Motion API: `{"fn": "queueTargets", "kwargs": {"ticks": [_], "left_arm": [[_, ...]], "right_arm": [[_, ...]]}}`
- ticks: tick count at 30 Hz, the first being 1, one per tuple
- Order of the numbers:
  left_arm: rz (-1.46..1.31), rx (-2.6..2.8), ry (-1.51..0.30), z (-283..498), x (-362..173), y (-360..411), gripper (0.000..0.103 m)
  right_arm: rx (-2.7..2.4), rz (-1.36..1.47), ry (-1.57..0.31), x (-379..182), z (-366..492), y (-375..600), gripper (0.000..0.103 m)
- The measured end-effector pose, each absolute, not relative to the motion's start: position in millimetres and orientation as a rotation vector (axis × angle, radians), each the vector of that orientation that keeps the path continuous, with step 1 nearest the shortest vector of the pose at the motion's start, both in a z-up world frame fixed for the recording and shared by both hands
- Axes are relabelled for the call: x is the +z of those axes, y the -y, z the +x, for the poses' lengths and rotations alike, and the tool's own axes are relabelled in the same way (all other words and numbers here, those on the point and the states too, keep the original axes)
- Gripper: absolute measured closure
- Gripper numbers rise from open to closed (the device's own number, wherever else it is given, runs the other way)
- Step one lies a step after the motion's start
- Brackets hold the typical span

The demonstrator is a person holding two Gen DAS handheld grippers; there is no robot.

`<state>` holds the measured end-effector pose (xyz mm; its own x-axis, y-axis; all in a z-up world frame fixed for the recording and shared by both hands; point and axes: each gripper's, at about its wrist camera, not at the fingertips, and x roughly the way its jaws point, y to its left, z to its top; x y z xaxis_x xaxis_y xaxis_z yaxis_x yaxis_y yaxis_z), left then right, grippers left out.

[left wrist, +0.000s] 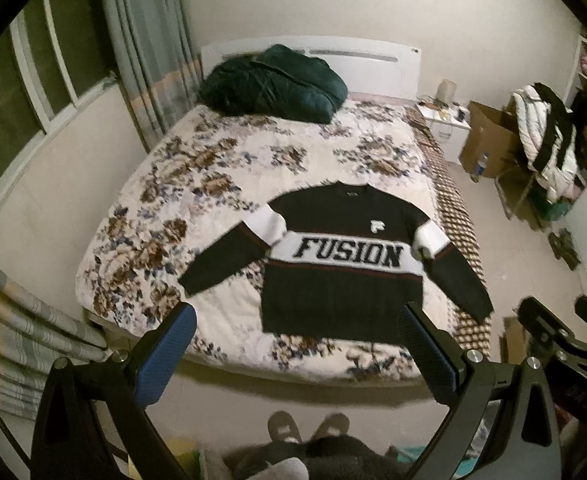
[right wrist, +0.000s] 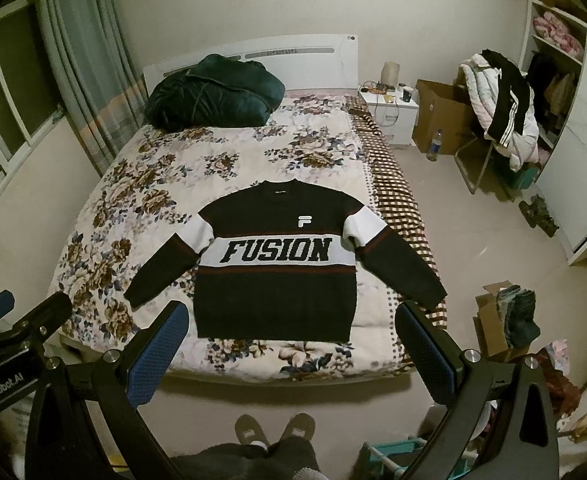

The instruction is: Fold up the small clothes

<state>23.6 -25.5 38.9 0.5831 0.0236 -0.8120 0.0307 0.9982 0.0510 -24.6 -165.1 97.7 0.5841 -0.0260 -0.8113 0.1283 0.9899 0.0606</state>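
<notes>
Sweater (right wrist: 275, 264) flat on bed (right wrist: 165, 168), hem nearest me; left tongs (left wrist: 293, 356), right tongs (right wrist: 289, 354) both released, empty.

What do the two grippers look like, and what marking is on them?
Both the left gripper and the right gripper have a black frame with silver bolts. The jaws carry blue, dimpled rubber pads. In the right wrist view, the left gripper's black body bears white lettering, "GenRobot.AI". No cables show.

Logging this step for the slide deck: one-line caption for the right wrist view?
Open right gripper hovers above the bed, facing a FUSION sweater laid flat, sleeves spread.
</notes>
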Motion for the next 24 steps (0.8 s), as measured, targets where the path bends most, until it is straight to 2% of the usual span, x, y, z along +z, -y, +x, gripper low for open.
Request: {"fn": "queueTargets", "kwargs": {"ticks": [5,11,17,24], "left_arm": [[0.074,0.074,-0.915,70.4,8.4,38.2,0.000],[0.138,0.122,-0.953,138.6,-68.2,65.7,0.000],[0.210,0.070,-1.049,207.1,-158.0,100.2,0.000],[0.258,-0.016,-1.212,292.1,-298.6,141.6,0.000]], "right_arm": [[-0.129,0.200,-0.956,49.0,22.9,213.5,0.000],[-0.245,0.312,-1.021,-36.5,87.3,275.9,0.000],[-0.364,0.520,-1.096,-158.2,136.0,359.3,0.000],[-0.592,0.818,-1.095,-324.6,160.5,453.0,0.000]]}}
